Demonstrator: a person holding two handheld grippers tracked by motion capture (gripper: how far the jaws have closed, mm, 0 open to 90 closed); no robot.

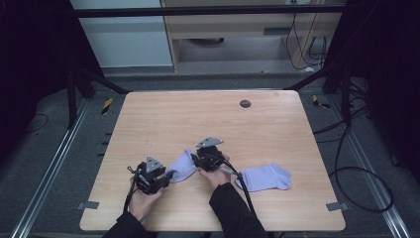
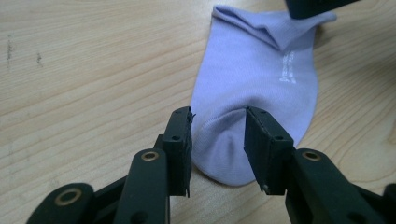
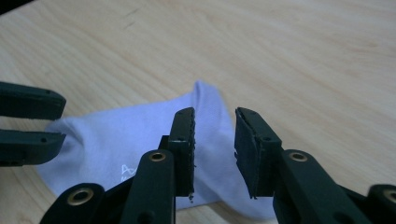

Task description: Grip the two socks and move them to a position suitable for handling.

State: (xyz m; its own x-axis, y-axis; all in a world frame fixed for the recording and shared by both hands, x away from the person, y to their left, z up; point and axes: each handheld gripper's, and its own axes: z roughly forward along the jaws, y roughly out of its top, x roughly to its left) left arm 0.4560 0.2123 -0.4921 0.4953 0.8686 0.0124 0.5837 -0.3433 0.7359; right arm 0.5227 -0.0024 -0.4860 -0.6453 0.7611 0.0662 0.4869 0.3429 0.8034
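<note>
Looking down from the high view, we hold the left gripper (image 1: pixel 170 174) at seven o'clock on the pale wooden table (image 1: pixel 163 119), at one end of a flat lavender cotton sock (image 1: pixel 182 165), and the right gripper (image 1: pixel 194 158) just beside the sock's other end. A second lavender sock (image 1: pixel 266 177) lies well apart at four o'clock. In the left gripper view, our jaws stand parted astride the sock's rounded toe (image 2: pixel 219 154), pads off the cloth: released. At one o'clock the other tool's black tip hangs over the cuff. In the right gripper view, our jaws also gape, released over the cuff end (image 3: pixel 205 105), gripping nothing. We judge this sock laid out flat and let go; the second one remains unhandled, so pairing is left.
</note>
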